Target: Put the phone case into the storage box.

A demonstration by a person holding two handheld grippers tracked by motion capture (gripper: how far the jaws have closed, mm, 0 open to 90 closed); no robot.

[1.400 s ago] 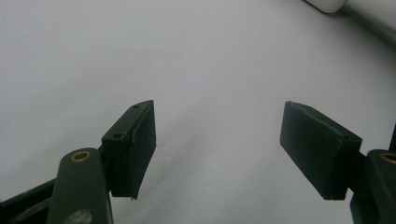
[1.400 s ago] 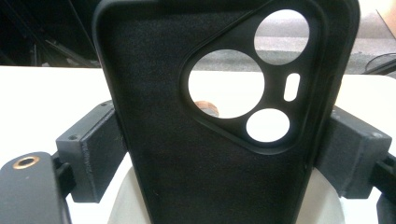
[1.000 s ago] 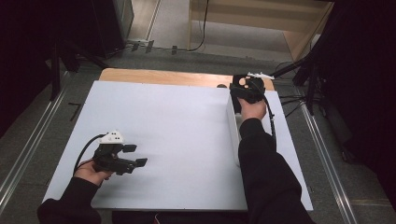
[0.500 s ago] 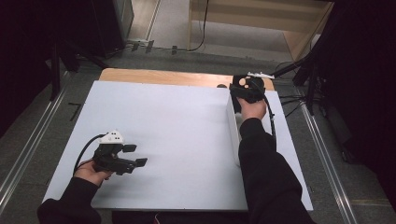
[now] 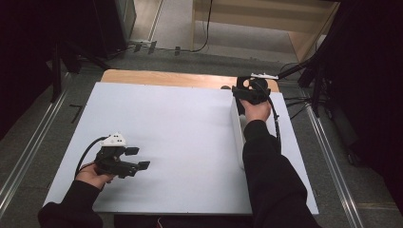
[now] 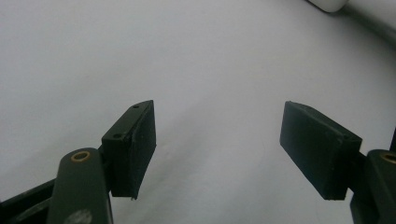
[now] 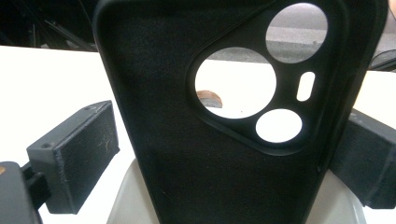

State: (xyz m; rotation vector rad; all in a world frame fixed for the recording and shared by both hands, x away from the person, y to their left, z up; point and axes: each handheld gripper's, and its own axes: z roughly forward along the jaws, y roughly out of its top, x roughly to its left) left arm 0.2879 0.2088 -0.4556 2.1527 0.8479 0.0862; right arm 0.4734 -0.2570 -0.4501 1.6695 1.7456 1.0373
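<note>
Looking at the worktop (image 5: pixel 180 123), I see the black phone case (image 7: pixel 224 140) at 1 o'clock. It stands tall on a white box (image 5: pixel 236 128), between my right tool's (image 5: pixel 248 90) jaws (just opened, letting go). My left tool (image 5: pixel 139 158) waits far off at 8 o'clock, open and empty.

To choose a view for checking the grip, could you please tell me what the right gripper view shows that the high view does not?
Right gripper view: the black phone case close up, with its round camera cutouts, between the right gripper's jaws, which have just been opening; the pad at picture left looks barely clear of it. High view: the whole white board, the left gripper open and empty, and the long white box beside the right forearm. Both: the case at the right gripper, above the box.
</note>
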